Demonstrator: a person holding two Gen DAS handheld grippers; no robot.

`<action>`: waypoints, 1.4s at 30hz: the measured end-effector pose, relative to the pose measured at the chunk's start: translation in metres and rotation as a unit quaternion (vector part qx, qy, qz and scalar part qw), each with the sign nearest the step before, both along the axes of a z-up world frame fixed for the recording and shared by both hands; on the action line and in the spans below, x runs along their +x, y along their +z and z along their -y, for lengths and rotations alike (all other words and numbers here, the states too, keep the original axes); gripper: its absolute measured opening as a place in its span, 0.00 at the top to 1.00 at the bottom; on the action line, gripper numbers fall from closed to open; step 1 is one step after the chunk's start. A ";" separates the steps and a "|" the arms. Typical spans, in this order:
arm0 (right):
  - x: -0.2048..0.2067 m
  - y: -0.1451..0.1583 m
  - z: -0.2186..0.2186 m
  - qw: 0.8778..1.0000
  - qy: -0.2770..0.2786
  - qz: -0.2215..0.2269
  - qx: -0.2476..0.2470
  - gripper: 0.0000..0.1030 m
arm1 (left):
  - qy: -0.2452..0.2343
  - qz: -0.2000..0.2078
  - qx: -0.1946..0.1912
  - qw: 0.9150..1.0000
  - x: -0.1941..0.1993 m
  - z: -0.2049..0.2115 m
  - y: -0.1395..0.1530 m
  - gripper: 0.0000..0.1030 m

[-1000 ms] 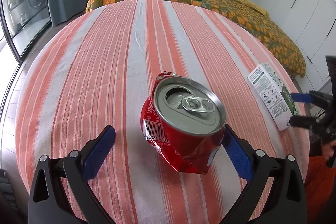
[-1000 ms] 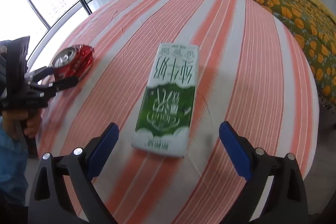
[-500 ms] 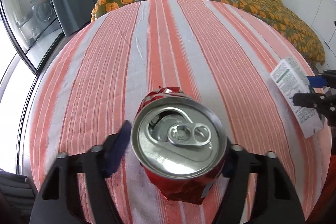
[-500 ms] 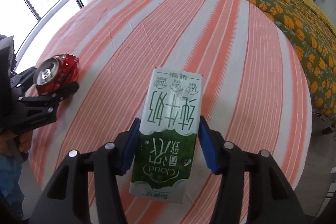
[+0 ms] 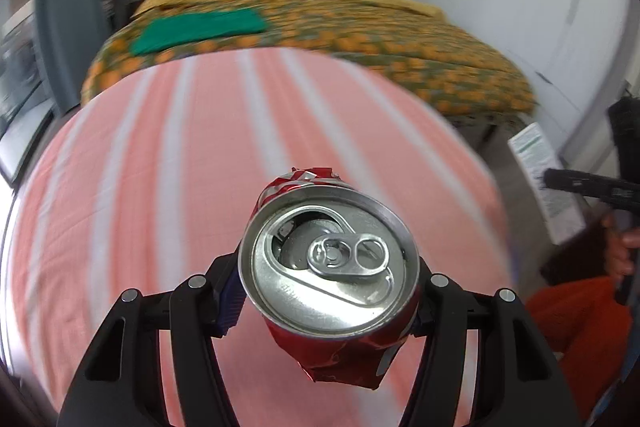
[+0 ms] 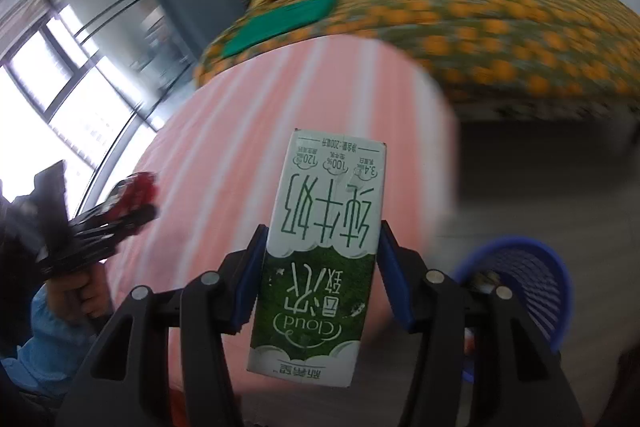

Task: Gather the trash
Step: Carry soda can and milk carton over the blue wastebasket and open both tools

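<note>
Looking along your left gripper (image 5: pixel 326 301), you have its fingers closed on the crushed red can (image 5: pixel 332 279) at lower centre, lifted clear of the striped table (image 5: pixel 160 167); no bin shows here. Through the right wrist, your right gripper (image 6: pixel 318 273) clamps the green milk carton (image 6: pixel 320 259) at centre; only this view shows the blue basket (image 6: pixel 532 279) at lower right; both pieces are picked up, neither yet dropped in.
</note>
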State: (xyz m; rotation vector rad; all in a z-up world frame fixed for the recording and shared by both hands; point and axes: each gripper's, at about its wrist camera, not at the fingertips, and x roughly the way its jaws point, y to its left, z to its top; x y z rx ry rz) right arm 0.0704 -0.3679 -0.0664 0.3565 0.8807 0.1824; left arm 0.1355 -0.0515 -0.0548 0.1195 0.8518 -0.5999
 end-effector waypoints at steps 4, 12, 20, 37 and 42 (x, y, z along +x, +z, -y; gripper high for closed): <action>-0.050 -0.034 0.087 0.996 -0.086 -0.032 -0.014 0.49 | -0.085 -0.005 -0.038 0.996 -0.039 0.081 0.013 0.42; -0.085 -0.100 0.173 0.985 -0.159 -0.059 -0.026 0.49 | -0.210 -0.064 -0.050 0.974 -0.102 0.249 -0.030 0.42; -0.065 -0.158 0.223 0.980 -0.186 -0.063 0.013 0.49 | -0.199 -0.096 0.039 0.975 -0.086 0.346 -0.147 0.42; -0.079 -0.213 0.252 0.954 -0.273 -0.104 0.062 0.04 | -0.122 -0.054 0.051 0.990 -0.084 0.352 -0.163 0.08; -0.099 -0.157 0.231 0.955 -0.283 -0.085 -0.014 0.04 | -0.126 0.003 0.004 0.992 -0.115 0.326 -0.096 0.05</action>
